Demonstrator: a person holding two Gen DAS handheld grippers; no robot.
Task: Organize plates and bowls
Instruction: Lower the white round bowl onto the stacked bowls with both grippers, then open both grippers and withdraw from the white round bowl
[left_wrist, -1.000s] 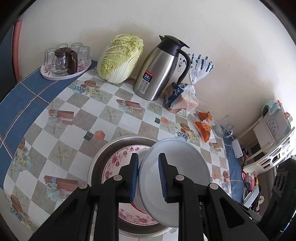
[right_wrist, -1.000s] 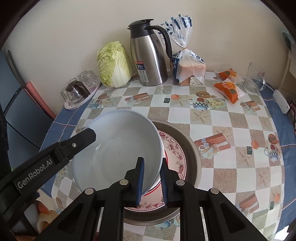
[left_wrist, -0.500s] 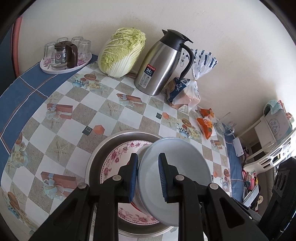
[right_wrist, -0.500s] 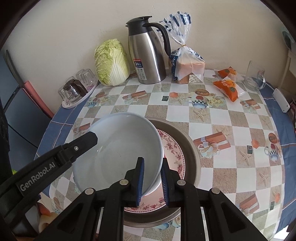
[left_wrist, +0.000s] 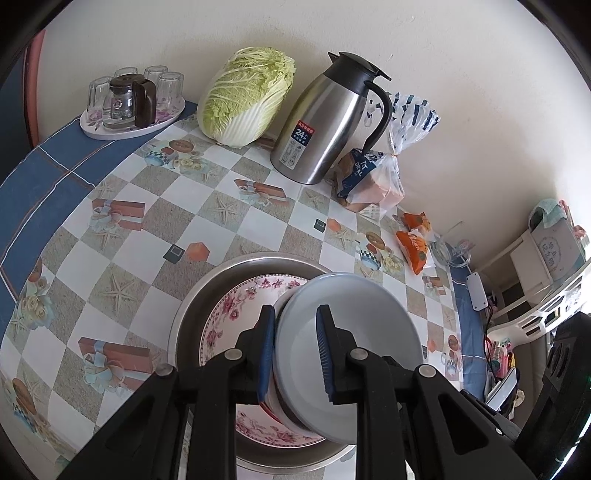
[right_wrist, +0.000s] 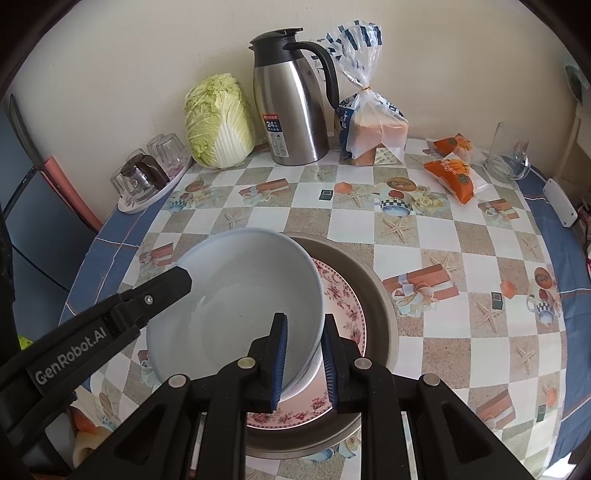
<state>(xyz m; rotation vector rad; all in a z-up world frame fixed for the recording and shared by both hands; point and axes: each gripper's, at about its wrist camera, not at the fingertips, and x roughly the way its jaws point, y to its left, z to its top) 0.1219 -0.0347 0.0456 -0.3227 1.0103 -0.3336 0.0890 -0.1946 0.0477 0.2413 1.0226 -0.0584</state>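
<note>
Both the left gripper and right gripper clamp opposite rims of a pale blue bowl held tilted above the floral plate already nested in the steel basin, so stacking looks nearly done, with only lowering and release left.

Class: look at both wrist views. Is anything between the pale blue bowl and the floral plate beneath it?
Nothing visible. The pale blue bowl, gripped at opposite rims by both grippers, hangs tilted directly above the floral plate in the metal basin.
</note>
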